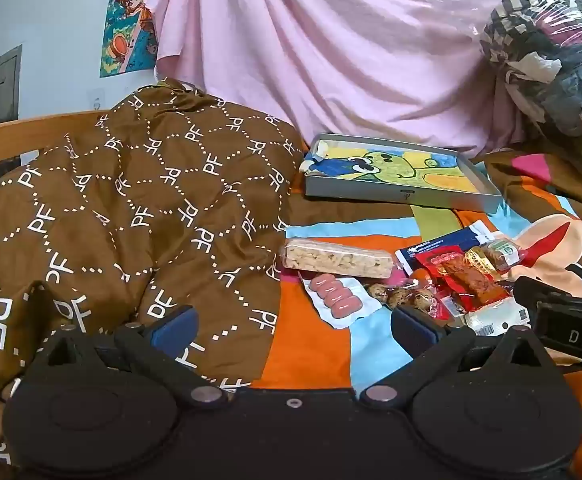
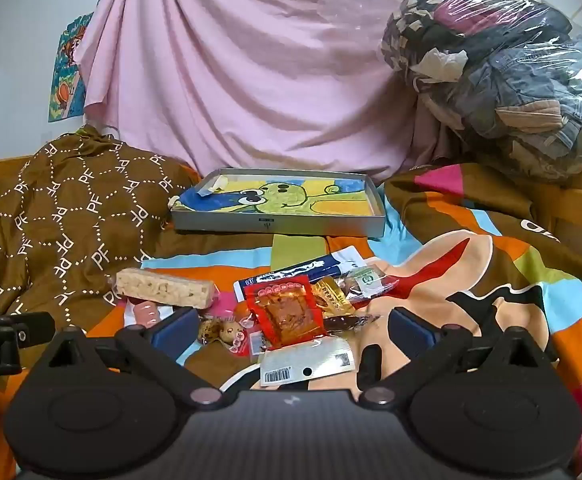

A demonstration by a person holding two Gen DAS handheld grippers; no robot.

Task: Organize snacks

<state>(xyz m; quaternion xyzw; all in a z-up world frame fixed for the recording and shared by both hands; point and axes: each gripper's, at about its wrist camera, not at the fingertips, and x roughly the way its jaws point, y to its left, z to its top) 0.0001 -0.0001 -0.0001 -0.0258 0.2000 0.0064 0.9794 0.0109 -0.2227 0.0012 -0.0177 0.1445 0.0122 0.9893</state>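
A pile of snacks lies on the striped bedspread: a puffed rice bar (image 1: 337, 258) (image 2: 165, 287), a pack of pink sausages (image 1: 335, 294) (image 2: 146, 312), a red spicy snack pack (image 1: 465, 276) (image 2: 287, 312), a blue packet (image 1: 447, 242) (image 2: 303, 270), a gold packet (image 2: 333, 296) and small speckled eggs (image 1: 401, 296) (image 2: 219, 332). A shallow grey tray (image 1: 401, 196) (image 2: 279, 224) with a cartoon drawing lies behind them. My left gripper (image 1: 295, 326) is open and empty, left of the pile. My right gripper (image 2: 293, 330) is open, its jaws either side of the red pack.
A brown patterned quilt (image 1: 131, 208) (image 2: 63, 216) is heaped on the left. A pink sheet (image 1: 331, 48) hangs behind. A clear bag of clothes (image 2: 503, 64) sits at the back right. The right gripper's body (image 1: 571, 320) shows at the left view's right edge.
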